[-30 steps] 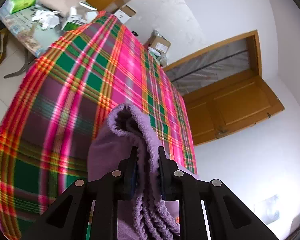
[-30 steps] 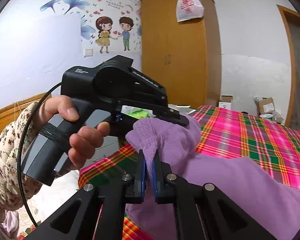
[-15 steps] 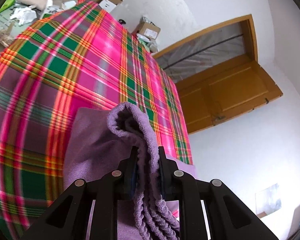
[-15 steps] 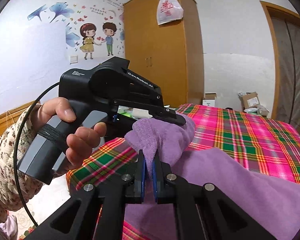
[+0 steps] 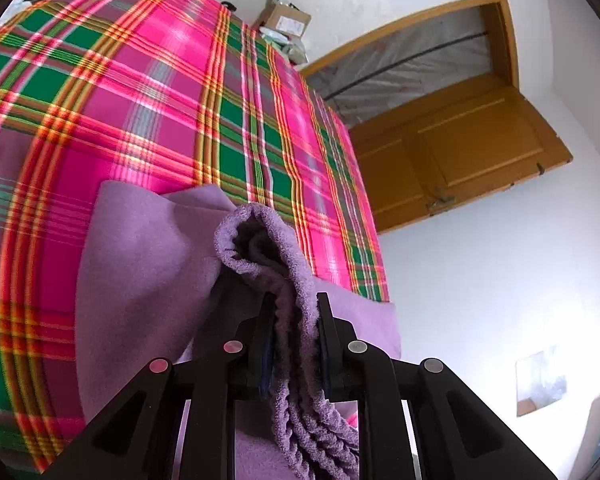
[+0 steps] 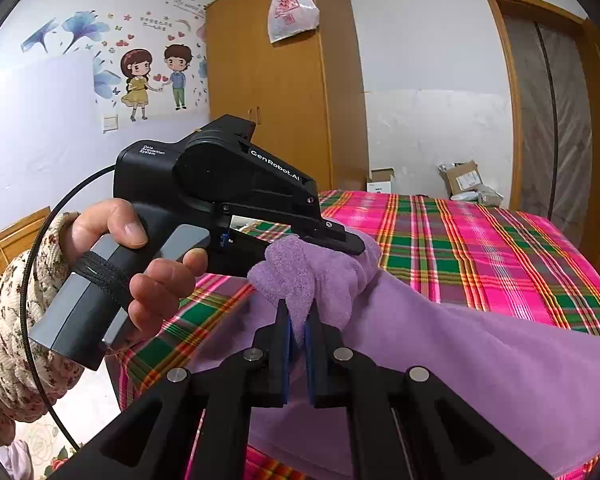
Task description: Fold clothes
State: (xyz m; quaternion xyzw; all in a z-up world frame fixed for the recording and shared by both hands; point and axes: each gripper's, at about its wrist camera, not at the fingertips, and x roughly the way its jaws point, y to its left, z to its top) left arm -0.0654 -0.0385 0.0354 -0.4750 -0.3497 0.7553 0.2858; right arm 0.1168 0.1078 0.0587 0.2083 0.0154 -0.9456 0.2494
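Observation:
A purple fleece garment (image 5: 140, 280) lies on the pink and green plaid bed cover (image 5: 160, 92). My left gripper (image 5: 292, 300) is shut on a bunched, folded edge of it, with layered hems hanging between the black fingers. In the right wrist view my right gripper (image 6: 298, 310) is shut on another bunched corner of the same purple garment (image 6: 480, 360), close beside the left gripper's body (image 6: 220, 184), which a hand (image 6: 140, 264) in a floral sleeve holds. The rest of the garment spreads to the right over the plaid bed cover (image 6: 480, 240).
A wooden wardrobe (image 6: 280, 92) with a hanging plastic bag (image 6: 292, 8) stands behind the bed. Cardboard boxes (image 6: 460, 178) sit by the far wall. A wooden door (image 5: 460, 152) stands open beyond the bed. The bed's near-left corner (image 6: 140, 356) drops to the floor.
Both grippers have moved forward over the bed with the garment held. More purple cloth now lies spread on the plaid cover, and the cluttered side table has left the left view.

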